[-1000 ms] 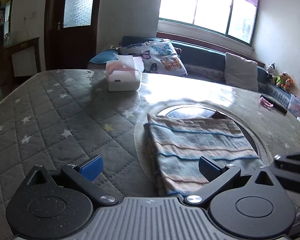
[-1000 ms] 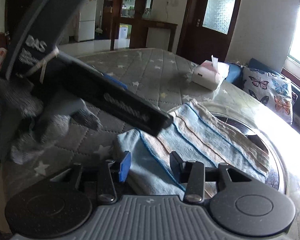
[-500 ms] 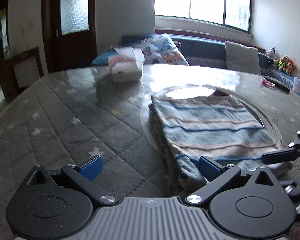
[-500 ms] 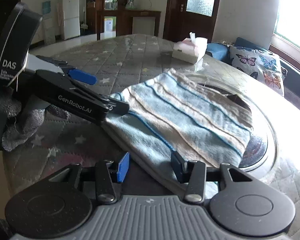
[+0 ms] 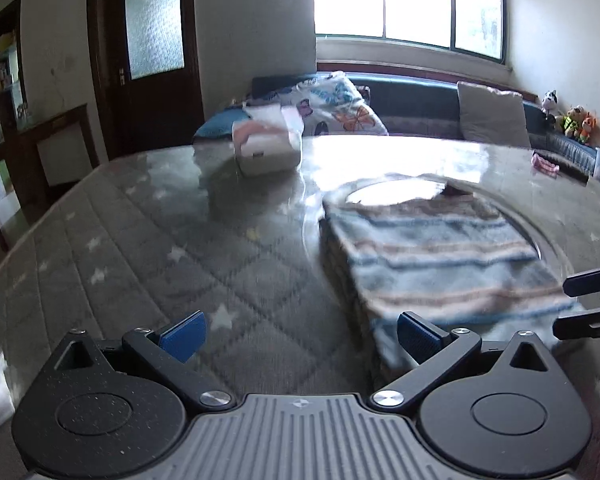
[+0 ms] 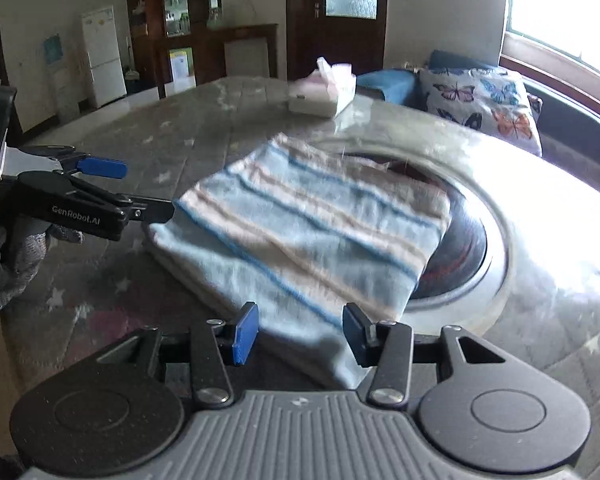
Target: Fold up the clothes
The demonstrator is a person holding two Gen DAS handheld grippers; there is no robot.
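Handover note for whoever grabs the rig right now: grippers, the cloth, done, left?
Left gripper: open, empty, just left of the cloth's near corner.
Right gripper: open, jaws either side of the cloth's near edge, not pinching it.
Striped cloth: folded into a layered rectangle, lying partly over the round turntable on the quilted table cover. Tissue box sits beyond it.
Done: cloth looks folded and released.
Left: possibly one more fold or squaring up; cannot tell.

Bright window [image 5: 408, 0], dark door [image 5: 148, 56], sofa [image 5: 416, 98]
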